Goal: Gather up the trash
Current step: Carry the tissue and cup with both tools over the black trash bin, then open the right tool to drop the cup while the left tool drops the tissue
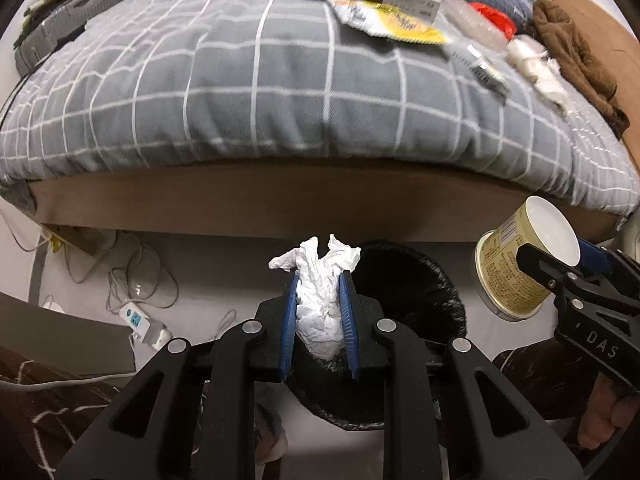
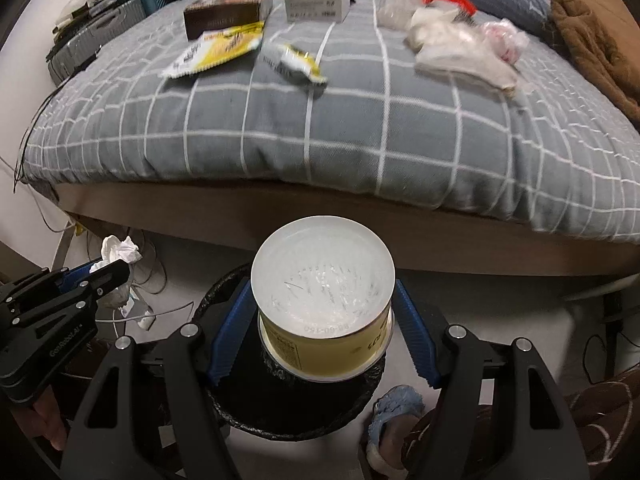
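The left tool is clenched on a crumpled tissue, with both blue pads pressed into the paper. The tissue sits above the near-left rim of the bin, a black-lined bin standing on the floor in front of the bed. From the right wrist view the tissue appears to the left of the bin opening rather than squarely over it.

The right tool holds a yellow tub by its sides, base facing the camera, directly above the bin opening. Whether the pads grip firmly or only lightly cannot be told; contact appears narrow.

Risks from here:
- Tissue released off-centre may land on the floor beside the power strip and its cables. Cause: light paper drifts, and the tool is near the rim.
- The tub may slip early or strike the rim. Cause: smooth tapered wall, small contact area.
- The two tools may collide. Cause: both converge on one opening.

Wrappers, boxes and plastic bags lie on the bed, uncollected.
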### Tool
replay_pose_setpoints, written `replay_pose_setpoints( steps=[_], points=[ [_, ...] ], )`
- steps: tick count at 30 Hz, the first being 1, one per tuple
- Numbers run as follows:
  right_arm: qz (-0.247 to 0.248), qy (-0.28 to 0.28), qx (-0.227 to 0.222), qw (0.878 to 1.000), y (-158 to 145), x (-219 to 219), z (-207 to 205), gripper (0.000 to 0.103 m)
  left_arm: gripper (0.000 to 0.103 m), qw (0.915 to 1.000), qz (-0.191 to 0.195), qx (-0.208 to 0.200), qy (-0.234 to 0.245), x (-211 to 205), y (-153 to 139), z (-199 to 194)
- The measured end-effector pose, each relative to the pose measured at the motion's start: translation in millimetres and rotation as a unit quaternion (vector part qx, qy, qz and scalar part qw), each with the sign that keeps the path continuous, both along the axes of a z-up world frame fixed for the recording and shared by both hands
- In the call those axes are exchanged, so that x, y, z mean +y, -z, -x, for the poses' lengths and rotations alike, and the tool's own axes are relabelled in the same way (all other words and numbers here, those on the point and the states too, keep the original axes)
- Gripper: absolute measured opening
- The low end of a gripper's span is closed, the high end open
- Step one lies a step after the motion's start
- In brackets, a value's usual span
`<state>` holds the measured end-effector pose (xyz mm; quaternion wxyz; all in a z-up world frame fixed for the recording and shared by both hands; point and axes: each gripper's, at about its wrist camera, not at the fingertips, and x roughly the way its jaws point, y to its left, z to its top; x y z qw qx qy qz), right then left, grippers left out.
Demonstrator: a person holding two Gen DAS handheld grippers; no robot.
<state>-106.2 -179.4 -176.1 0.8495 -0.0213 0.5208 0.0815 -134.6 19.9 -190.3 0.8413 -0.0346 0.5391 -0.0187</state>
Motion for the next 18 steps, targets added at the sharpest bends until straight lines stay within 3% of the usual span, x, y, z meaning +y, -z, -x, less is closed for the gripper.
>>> replay_pose_setpoints(
  steps=[11, 18],
  points=[
    [0.002, -0.023, 0.072, 0.997, 53, 24, -6, 0.067, 0.02, 0.9992, -0.019, 0.027, -0.023, 23, 35, -1],
    [-0.003, -0.037, 0.085, 0.996, 60, 43, -8, 0.067, 0.02, 0.9979, -0.024, 0.042, -0.043, 44, 51, 5]
  ],
)
